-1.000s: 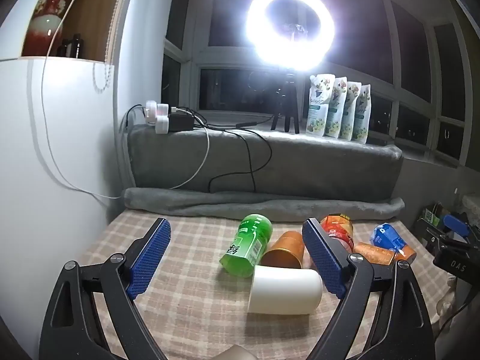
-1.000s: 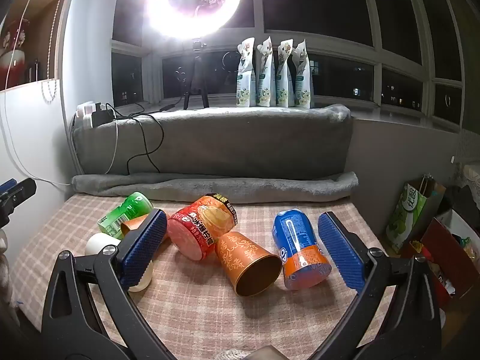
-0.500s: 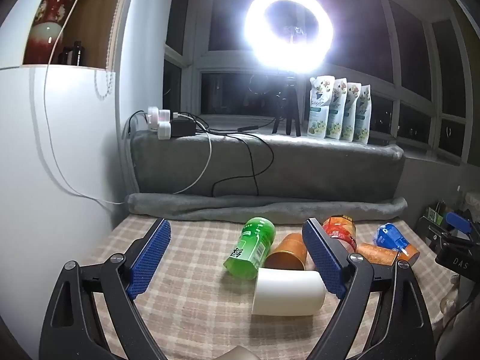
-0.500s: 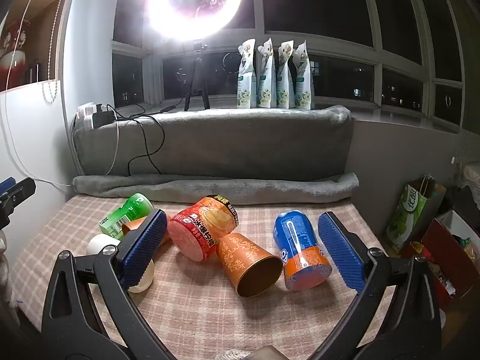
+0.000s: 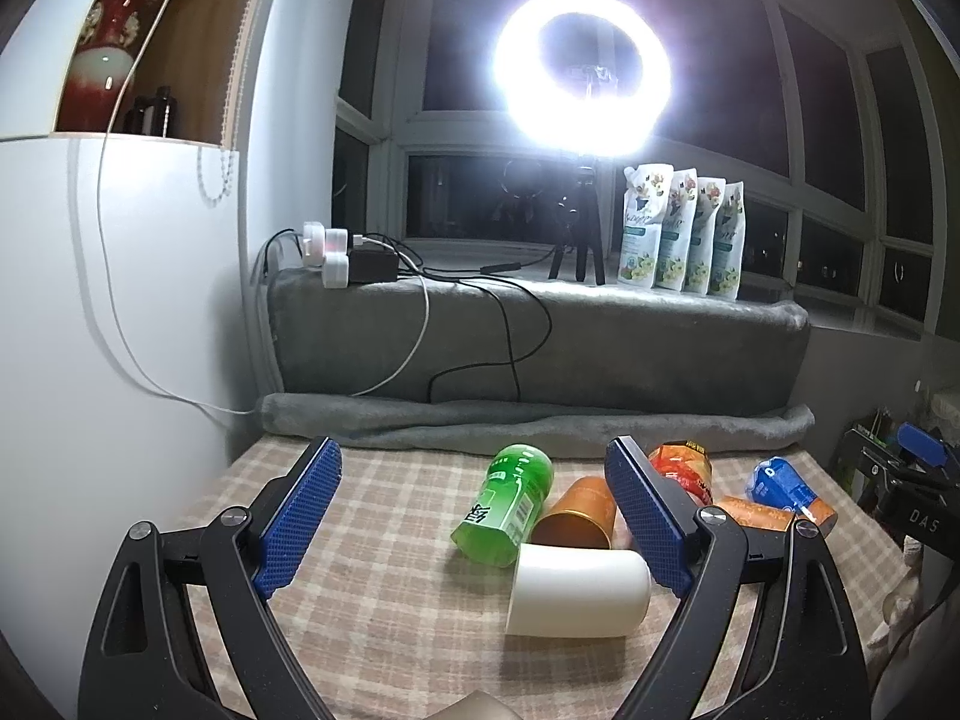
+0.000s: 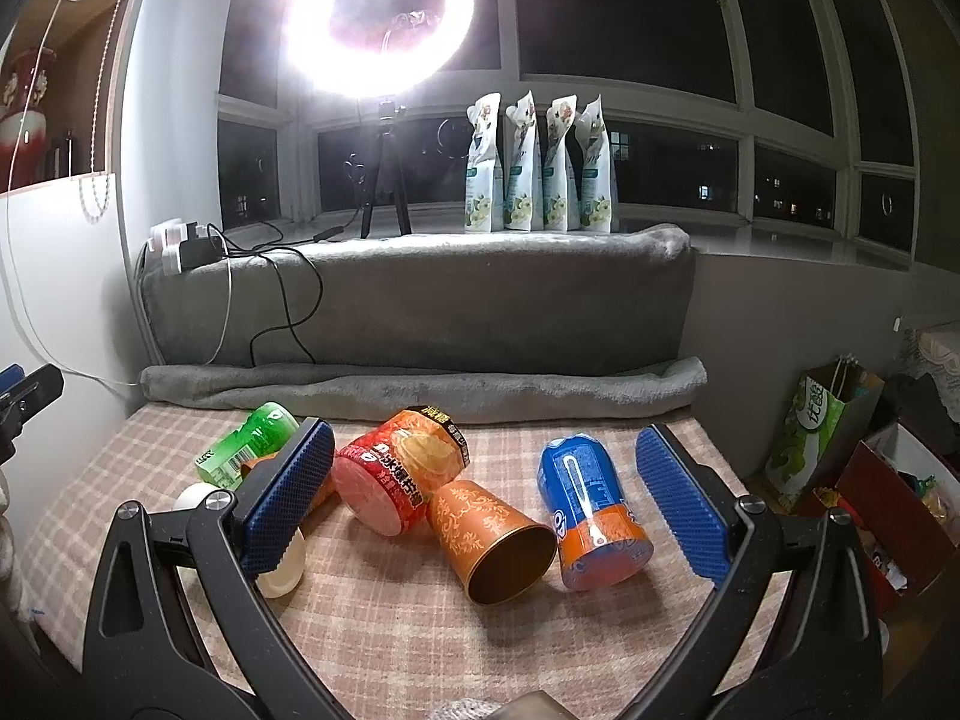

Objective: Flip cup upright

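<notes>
Cups lie tipped on the checked cloth (image 6: 384, 630): a white cup (image 5: 579, 591) near left, a red cup (image 6: 399, 474) mid-table, a patterned orange cup (image 6: 492, 537) and blue-orange cup (image 6: 594, 510) right of it. Left gripper (image 5: 474, 516) and right gripper (image 6: 480, 495) hover spread wide, holding nothing.

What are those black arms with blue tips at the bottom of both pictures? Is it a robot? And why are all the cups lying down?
No robot: a person holds two pinching tools, each carrying a camera looking along its blue fingers. One picture comes from the left gripper, the other from the right gripper. Both are open and hold nothing. On the checked cloth lie toppled cups: a white cup, green cup, red cup, orange patterned cup and blue-and-orange cup. The job is standing a cup upright.
</notes>
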Demonstrator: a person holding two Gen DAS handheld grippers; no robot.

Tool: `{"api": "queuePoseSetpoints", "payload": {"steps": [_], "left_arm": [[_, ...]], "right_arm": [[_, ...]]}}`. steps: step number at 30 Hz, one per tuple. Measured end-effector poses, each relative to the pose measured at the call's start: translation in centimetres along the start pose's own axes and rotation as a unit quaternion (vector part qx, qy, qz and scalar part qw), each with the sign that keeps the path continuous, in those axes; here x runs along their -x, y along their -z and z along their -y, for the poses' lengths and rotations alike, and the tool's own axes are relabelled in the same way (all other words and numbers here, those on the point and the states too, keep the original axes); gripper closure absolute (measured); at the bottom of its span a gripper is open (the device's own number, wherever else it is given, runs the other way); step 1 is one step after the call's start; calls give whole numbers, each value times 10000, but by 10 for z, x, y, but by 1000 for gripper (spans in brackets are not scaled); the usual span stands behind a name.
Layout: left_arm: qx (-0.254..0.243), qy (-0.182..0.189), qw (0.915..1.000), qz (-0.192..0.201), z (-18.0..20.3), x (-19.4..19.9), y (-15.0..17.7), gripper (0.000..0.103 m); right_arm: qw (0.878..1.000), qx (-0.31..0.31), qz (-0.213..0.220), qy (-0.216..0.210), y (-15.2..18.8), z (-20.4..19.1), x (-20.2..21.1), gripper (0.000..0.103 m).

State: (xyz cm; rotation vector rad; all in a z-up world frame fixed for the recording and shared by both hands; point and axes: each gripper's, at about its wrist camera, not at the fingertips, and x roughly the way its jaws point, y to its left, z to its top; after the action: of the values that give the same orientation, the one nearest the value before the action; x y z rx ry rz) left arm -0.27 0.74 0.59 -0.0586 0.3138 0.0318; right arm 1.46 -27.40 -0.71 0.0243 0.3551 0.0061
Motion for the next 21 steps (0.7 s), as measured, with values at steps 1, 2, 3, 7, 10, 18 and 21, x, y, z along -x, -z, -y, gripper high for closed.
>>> {"api": "queuePoseSetpoints", "payload": {"steps": [1, 2, 3, 7, 10, 18, 21], "left_arm": [[-5, -3, 10000, 7, -1, 0, 0, 13], [-9, -1, 10000, 10, -1, 0, 0, 13], [-9, -2, 10000, 10, 0, 1, 1, 13], [-2, -10, 10000, 11, 1, 1, 1, 13], [-7, -12, 10000, 17, 1, 2, 2, 13], [-4, -27, 10000, 16, 2, 1, 2, 13], [-8, -26, 10000, 13, 2, 1, 2, 13]], "right_arm": [[10000, 5, 11, 3, 0, -1, 0, 1], [10000, 4, 21, 3, 0, 0, 0, 1], [10000, 4, 16, -1, 0, 0, 0, 1], [10000, 6, 42, 20, -2, -1, 0, 1], [10000, 21, 50, 24, -3, 0, 0, 1], [10000, 72, 40, -5, -5, -2, -1, 0], [10000, 77, 45, -14, -4, -3, -1, 0]]}}
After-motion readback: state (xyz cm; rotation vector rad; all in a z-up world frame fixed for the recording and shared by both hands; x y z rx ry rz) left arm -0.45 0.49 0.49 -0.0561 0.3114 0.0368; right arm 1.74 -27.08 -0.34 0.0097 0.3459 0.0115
